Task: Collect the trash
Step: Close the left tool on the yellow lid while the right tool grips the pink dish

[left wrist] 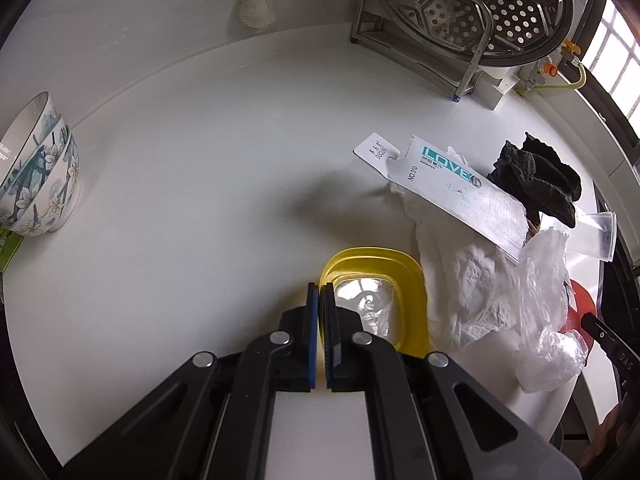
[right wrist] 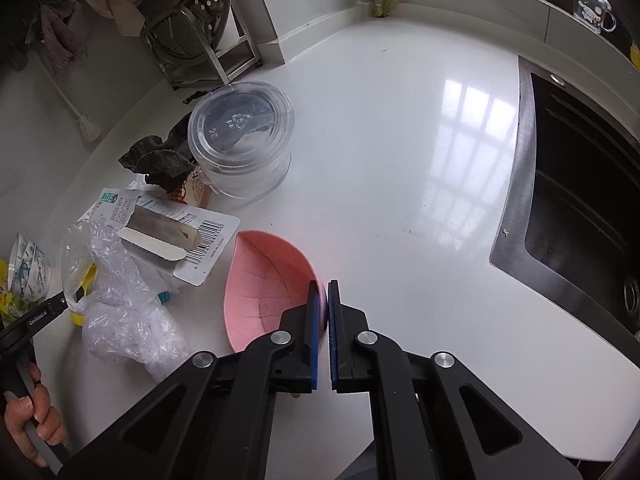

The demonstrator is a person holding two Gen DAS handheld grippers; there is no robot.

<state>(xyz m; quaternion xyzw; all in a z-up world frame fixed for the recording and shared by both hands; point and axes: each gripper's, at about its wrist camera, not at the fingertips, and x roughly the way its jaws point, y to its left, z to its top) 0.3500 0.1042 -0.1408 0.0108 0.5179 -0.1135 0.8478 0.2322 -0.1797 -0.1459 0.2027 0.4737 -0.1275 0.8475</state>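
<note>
While the trash [right wrist: 132,280] sits heaped at the counter's [right wrist: 400,160] left edge for gathering, the left gripper [left wrist: 321,292] pinches the yellow tub's [left wrist: 416,280] rim and the right gripper [right wrist: 324,296] the pink dish's [right wrist: 264,280] rim.

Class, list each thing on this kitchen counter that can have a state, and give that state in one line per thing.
Left tongs: shut on the yellow lid's rim.
Right tongs: shut on the pink dish's rim.
Clear tub: upside down.
Bowls: stacked, upright.
Plastic bag: crumpled.
Card pack: torn open, lying flat.
Sink: looks dry.
</note>
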